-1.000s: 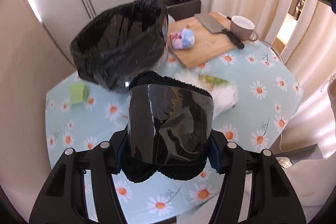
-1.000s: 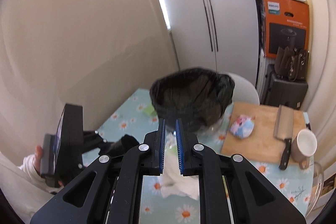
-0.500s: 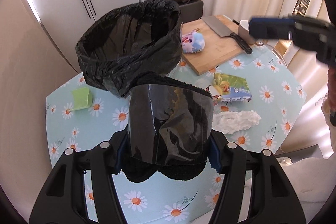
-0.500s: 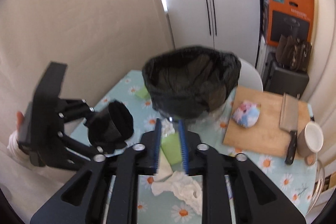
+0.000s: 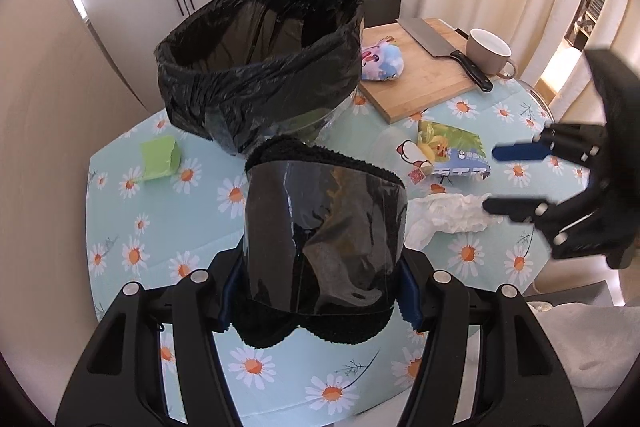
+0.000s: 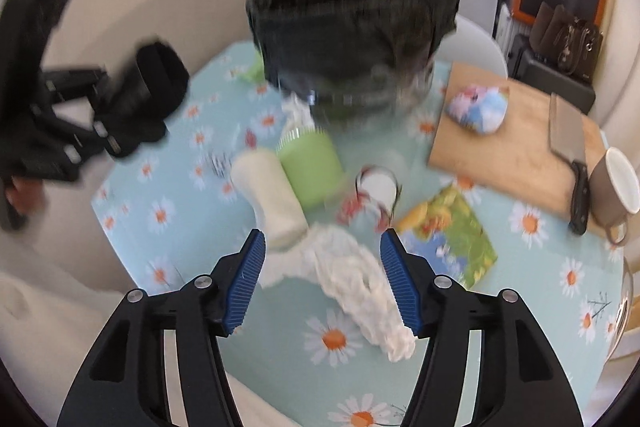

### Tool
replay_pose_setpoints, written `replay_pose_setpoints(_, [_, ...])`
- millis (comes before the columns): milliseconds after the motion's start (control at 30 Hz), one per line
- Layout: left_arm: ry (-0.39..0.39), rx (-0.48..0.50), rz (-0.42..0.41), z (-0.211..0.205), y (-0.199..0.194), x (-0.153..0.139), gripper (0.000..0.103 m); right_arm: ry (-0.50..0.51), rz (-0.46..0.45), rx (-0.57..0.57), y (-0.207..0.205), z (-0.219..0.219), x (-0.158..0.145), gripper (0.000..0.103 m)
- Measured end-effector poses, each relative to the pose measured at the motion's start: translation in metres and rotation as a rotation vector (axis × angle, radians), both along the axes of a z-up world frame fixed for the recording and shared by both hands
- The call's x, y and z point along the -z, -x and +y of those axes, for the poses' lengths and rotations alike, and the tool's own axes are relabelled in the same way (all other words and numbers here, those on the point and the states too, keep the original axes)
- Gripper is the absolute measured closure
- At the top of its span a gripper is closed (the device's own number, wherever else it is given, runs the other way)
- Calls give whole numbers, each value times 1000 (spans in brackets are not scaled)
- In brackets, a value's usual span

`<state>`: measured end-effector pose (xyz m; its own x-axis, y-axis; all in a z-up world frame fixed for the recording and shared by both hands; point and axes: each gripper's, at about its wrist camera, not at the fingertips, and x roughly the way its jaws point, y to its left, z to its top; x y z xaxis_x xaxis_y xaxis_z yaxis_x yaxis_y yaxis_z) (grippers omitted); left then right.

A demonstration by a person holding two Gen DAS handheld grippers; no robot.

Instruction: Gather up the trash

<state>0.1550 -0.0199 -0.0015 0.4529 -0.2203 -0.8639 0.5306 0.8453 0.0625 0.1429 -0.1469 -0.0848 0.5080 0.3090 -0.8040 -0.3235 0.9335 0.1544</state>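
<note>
The worktop (image 5: 120,227), under a daisy-print cloth, carries the bin lined with a black bag (image 5: 260,63) toward its far edge, and the bin has not shifted over the last second. The left gripper (image 5: 320,291) remains clamped on a black fleece object wrapped in glossy film (image 5: 324,239), held above the near edge as before. The change lies with the right gripper (image 6: 322,283): a second ago its jaws were nearly together and high above the worktop; now they are spread wide and lowered to either side of the crumpled white tissue (image 6: 356,283) near the near edge, beside the printed snack wrapper (image 6: 448,239). Judgement: the tissue is the next item of trash selected, not yet gripped. A pale roll (image 6: 272,195) and green cup (image 6: 312,167) lie just beyond it.
</note>
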Motion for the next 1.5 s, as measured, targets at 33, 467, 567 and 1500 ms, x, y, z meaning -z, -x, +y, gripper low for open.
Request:
replay_pose_setpoints(33, [0, -4, 1, 1, 1, 1, 42, 16, 16, -6, 1, 1, 10, 46])
replay_pose_setpoints(467, [-15, -65, 4, 15, 13, 10, 41, 181, 77, -17, 1, 1, 86, 47])
replay_pose_setpoints(567, [-15, -63, 7, 16, 16, 10, 41, 212, 104, -11, 1, 1, 95, 94])
replay_pose_setpoints(1500, [26, 63, -37, -4, -27, -25, 41, -4, -179, 96, -16, -4, -128, 95])
